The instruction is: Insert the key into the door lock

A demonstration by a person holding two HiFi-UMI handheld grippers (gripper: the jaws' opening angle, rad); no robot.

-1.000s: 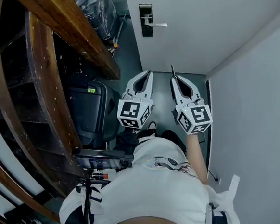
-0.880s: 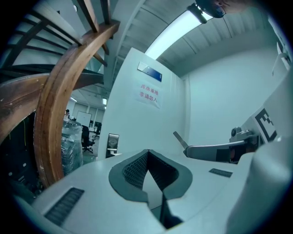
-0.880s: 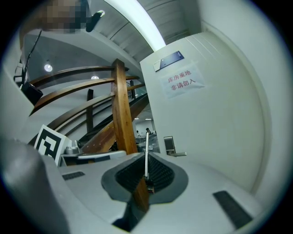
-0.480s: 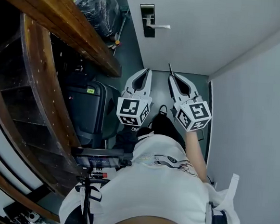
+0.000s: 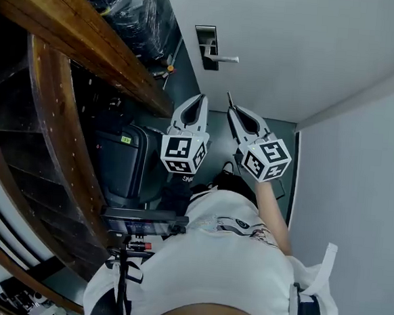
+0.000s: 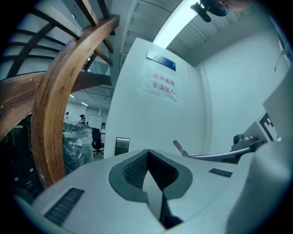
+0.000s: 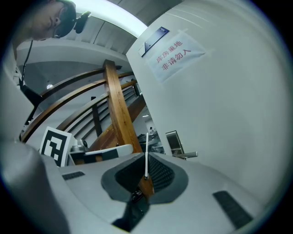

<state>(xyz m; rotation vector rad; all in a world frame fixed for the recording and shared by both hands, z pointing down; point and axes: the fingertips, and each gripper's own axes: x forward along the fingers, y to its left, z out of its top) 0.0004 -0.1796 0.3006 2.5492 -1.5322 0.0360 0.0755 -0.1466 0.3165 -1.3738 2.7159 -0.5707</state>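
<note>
The white door point(image 5: 288, 38) carries a dark lock plate point(image 5: 206, 47) with a silver lever handle point(image 5: 223, 58). My right gripper point(image 5: 233, 111) is shut on a key point(image 7: 146, 157) by its brown head; the thin metal blade sticks up past the jaws and points towards the lock plate point(image 7: 173, 142), still well short of it. In the head view the key point(image 5: 229, 99) shows below and right of the plate. My left gripper point(image 5: 196, 99) hangs beside it, shut with nothing held. From the left gripper view, the key point(image 6: 179, 147) and the lock plate point(image 6: 122, 146) show ahead.
A curved wooden stair rail point(image 5: 71, 35) and a plastic-wrapped black load point(image 5: 137, 13) stand on the left. A black suitcase point(image 5: 125, 165) sits on the floor by the person's feet. A white wall point(image 5: 359, 173) closes the right side. A paper notice point(image 7: 176, 54) is stuck high on the door.
Both grippers have moved closer to the door, the key tip nearer the lock plate. The head view has shifted, so the plate sits lower in the picture.
</note>
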